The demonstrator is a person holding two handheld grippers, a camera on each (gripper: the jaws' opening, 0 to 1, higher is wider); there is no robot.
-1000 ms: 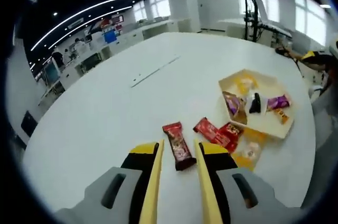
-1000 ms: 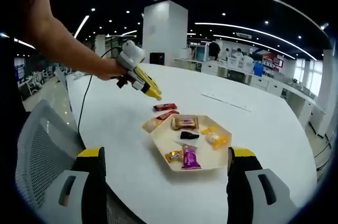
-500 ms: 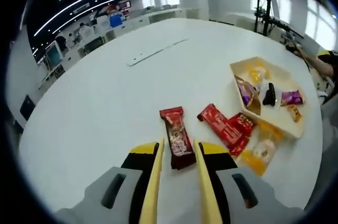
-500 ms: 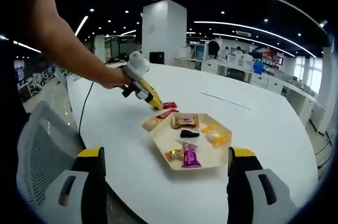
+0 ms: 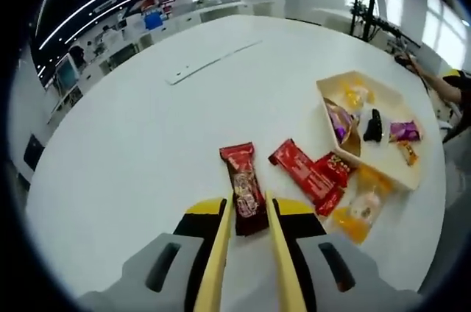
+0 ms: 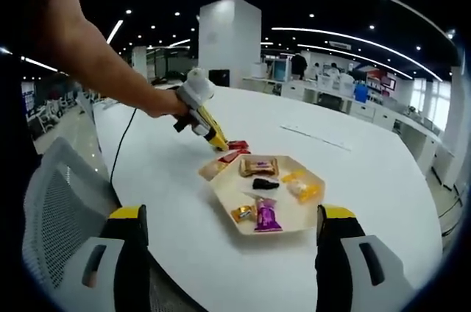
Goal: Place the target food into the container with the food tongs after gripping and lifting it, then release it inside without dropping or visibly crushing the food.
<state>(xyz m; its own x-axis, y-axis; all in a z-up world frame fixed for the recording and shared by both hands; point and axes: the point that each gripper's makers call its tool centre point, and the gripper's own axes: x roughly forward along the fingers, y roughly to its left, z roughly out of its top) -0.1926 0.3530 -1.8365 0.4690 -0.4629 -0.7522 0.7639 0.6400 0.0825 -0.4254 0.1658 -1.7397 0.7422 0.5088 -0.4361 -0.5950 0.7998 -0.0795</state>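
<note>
White table (image 5: pixel 132 143) carries a beige tray (image 5: pixel 412 172) holding several wrapped snacks; 2 red packets and a yellow packet (image 5: pixel 358 209) lie just beside its near edge. Target, a red bar (image 5: pixel 243 188), lies flat on the table, apart from the tray. Versus 1 s ago, the left gripper (image 5: pixel 245 216) has come down and its jaws have narrowed: they now bracket the bar's near end, close to or just touching the wrapper. Firm pinch cannot be confirmed. Judgement: grasp closing, lift not yet begun. Right gripper (image 6: pixel 228 253) hangs spread wide, idle, facing the tray.
</note>
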